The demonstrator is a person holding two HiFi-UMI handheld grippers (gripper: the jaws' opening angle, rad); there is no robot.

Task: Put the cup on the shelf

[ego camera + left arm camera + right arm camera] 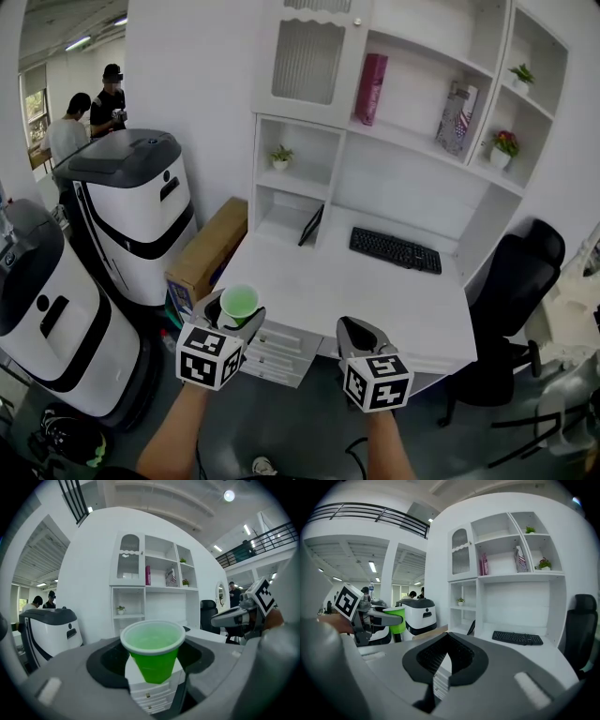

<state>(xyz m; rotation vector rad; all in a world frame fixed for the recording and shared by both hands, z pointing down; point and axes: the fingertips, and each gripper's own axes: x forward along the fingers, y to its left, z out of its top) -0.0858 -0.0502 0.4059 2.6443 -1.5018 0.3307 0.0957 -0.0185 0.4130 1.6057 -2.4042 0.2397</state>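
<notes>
A green plastic cup (239,305) stands upright between the jaws of my left gripper (234,314), which is shut on it just off the desk's front left corner. In the left gripper view the cup (153,651) fills the middle, empty inside. The same cup (397,619) shows at the left of the right gripper view. My right gripper (361,333) is shut with nothing in it, in front of the desk's front edge; its jaws (445,660) meet at the tips. The white shelf unit (412,141) rises behind the desk.
A white desk (337,281) carries a black keyboard (395,250) and a dark tablet (311,225). The shelves hold small plants (280,157), a pink box (370,88) and a bag (457,117). A black chair (511,300) stands at the right; white machines (131,211) and a cardboard box (208,248) stand at the left.
</notes>
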